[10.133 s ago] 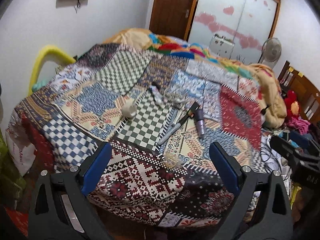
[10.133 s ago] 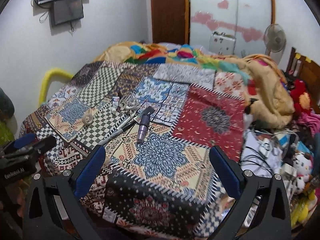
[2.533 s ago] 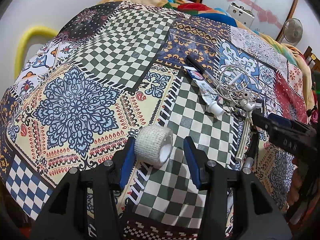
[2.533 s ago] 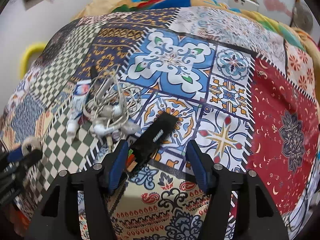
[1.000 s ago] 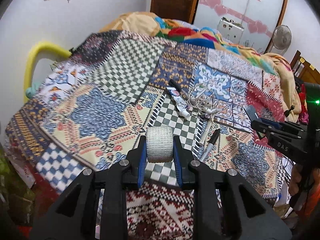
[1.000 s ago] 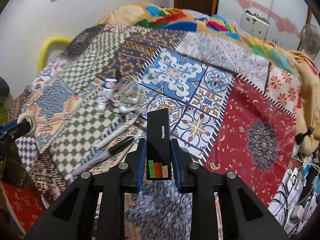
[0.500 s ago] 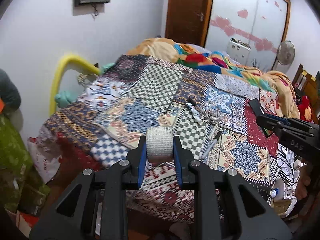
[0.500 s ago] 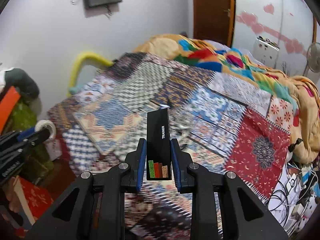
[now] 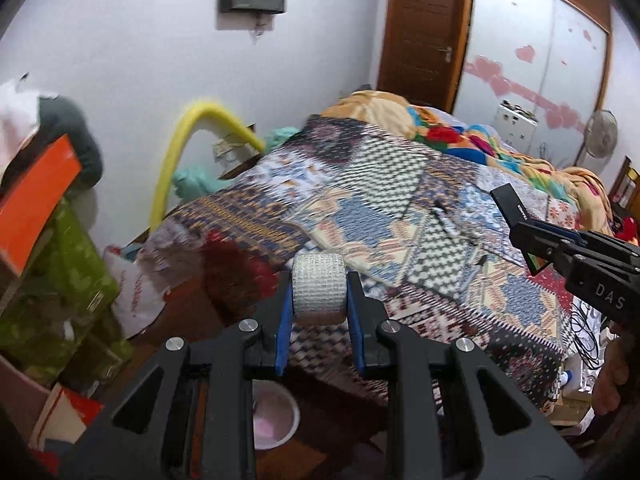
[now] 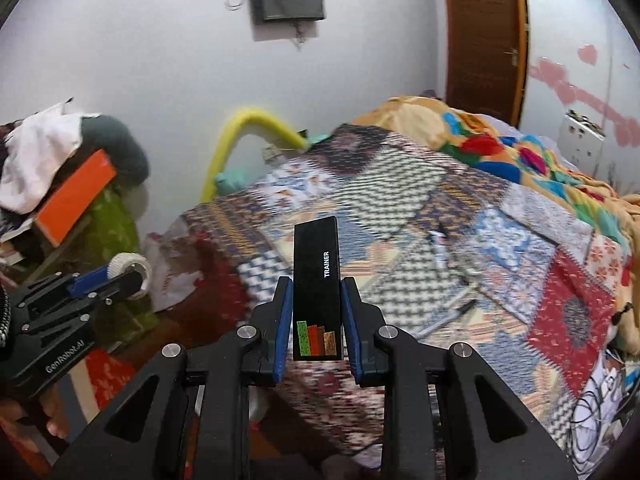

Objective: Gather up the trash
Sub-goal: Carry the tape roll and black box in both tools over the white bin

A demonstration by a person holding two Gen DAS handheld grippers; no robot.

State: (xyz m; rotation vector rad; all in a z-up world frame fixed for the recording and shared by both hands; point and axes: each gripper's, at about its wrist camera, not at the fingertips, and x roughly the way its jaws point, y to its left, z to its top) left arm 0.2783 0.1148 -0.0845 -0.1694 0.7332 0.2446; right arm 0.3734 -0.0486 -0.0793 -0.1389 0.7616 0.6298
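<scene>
My left gripper (image 9: pixel 319 300) is shut on a white gauze tape roll (image 9: pixel 319 289) and holds it in the air off the bed's left corner; it also shows in the right wrist view (image 10: pixel 129 270). My right gripper (image 10: pixel 316 312) is shut on a black "TRAINER" box (image 10: pixel 316 280), upright, above the bed's near edge; the box also shows in the left wrist view (image 9: pixel 514 216). A pen (image 10: pixel 452 312), a tube (image 10: pixel 438 242) and a marker (image 9: pixel 442 208) lie on the patchwork bed cover (image 9: pixel 380 208).
A small round bin with a pink liner (image 9: pixel 274 420) stands on the floor below the left gripper. Green boxes (image 9: pixel 68 280) with an orange box (image 9: pixel 32 208) stack at the left. A yellow foam tube (image 9: pixel 180 148) arches by the wall. Cables (image 10: pixel 596 404) lie at the right.
Both grippers have pulled back from the bed and swung left with their loads. The stack of boxes and the floor bin have come into view.
</scene>
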